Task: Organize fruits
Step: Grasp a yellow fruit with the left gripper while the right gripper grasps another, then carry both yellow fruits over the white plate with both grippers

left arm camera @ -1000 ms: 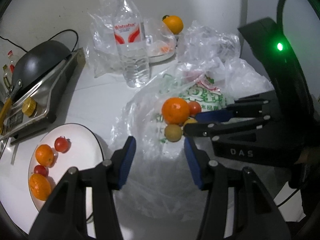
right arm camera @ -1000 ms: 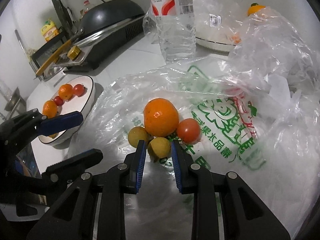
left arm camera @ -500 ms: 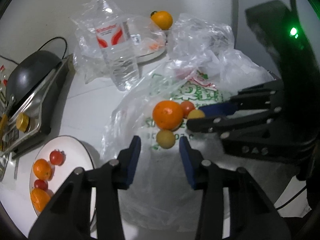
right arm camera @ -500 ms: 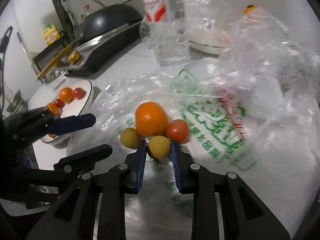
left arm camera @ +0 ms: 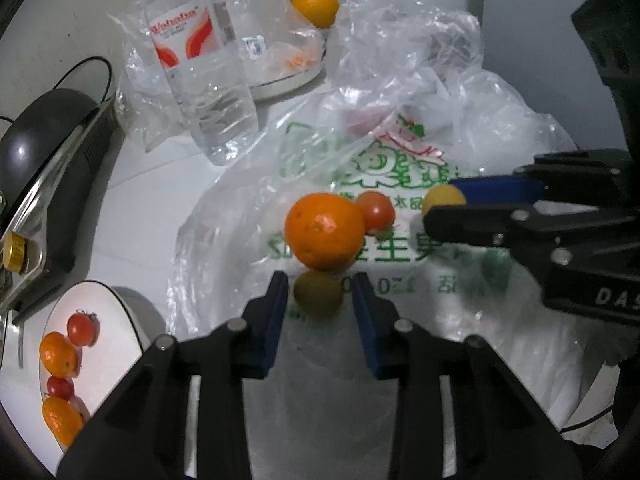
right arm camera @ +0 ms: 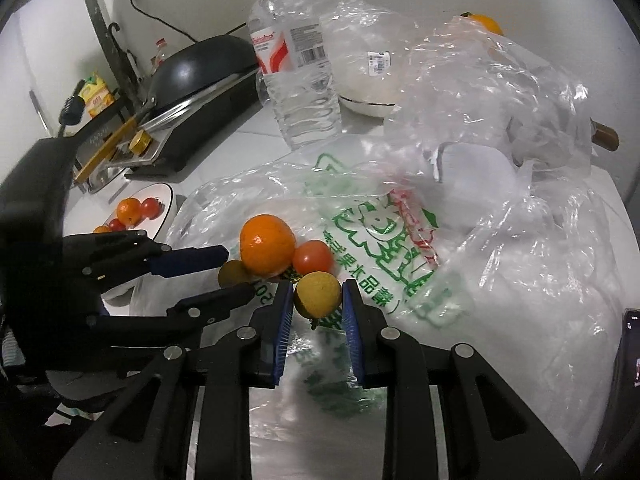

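An orange (left arm camera: pixel 325 237), a red tomato (left arm camera: pixel 375 211) and a small brown-yellow fruit (left arm camera: pixel 318 294) lie on a printed plastic bag (left arm camera: pixel 384 152). My left gripper (left arm camera: pixel 320 298) is open, its blue pads on either side of that small fruit, not touching. My right gripper (right arm camera: pixel 317 298) is shut on another small yellow fruit (right arm camera: pixel 317 294) and holds it just above the bag; it shows in the left wrist view (left arm camera: pixel 444 199). A white plate (left arm camera: pixel 116 332) at lower left holds two oranges and two tomatoes.
A water bottle (left arm camera: pixel 200 64) stands behind the bag. A second plate under clear plastic (left arm camera: pixel 280 76) with an orange (left arm camera: pixel 314 6) sits at the back. A black pan on a cooker (left arm camera: pixel 44 120) is at left. Crumpled plastic (right arm camera: pixel 492 92) rises at right.
My left gripper moved forward and now straddles the small brown-yellow fruit. My right gripper, shut on the yellow fruit, lifted it away from the pile.
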### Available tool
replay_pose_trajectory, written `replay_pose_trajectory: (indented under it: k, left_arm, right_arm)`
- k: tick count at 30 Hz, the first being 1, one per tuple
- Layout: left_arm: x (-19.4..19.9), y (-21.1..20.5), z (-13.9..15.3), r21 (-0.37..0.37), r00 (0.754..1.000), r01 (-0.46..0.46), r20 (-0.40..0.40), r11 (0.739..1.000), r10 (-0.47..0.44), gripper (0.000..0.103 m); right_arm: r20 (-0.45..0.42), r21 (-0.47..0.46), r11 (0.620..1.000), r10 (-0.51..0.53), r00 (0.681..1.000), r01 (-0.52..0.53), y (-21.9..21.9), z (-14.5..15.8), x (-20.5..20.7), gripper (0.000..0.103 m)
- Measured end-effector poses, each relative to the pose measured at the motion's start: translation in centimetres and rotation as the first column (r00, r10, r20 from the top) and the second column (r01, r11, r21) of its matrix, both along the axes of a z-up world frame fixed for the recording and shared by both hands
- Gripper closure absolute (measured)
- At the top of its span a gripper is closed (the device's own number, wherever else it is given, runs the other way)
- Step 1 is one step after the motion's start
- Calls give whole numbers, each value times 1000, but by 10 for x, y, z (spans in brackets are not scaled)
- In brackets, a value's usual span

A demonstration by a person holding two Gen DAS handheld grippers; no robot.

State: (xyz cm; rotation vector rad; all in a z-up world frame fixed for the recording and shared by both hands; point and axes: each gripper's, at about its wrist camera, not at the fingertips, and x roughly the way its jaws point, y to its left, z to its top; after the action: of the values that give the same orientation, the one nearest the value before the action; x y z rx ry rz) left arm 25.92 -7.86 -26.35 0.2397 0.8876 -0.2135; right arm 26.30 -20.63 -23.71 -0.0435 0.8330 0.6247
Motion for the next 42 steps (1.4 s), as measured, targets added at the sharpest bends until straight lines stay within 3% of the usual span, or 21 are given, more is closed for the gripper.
replay_pose_trajectory:
  k: [4,13,42]
  left_arm:
    - [3,1,-3,0,1000,-3,-11,1000,3,76]
    - [-2,3,0,-32,1000,18,-8,999,-18,76]
    - [-62,25,46,-110,993,46,116,993,-33,76]
  right_arm:
    - [-3,1,1000,0,1000,0,-3,-2,1,76]
    - [-1,-6,1000,-6,1000,6,1,-1,0,76]
    - [64,-60,998,-3,998,7,31,30,-42,76]
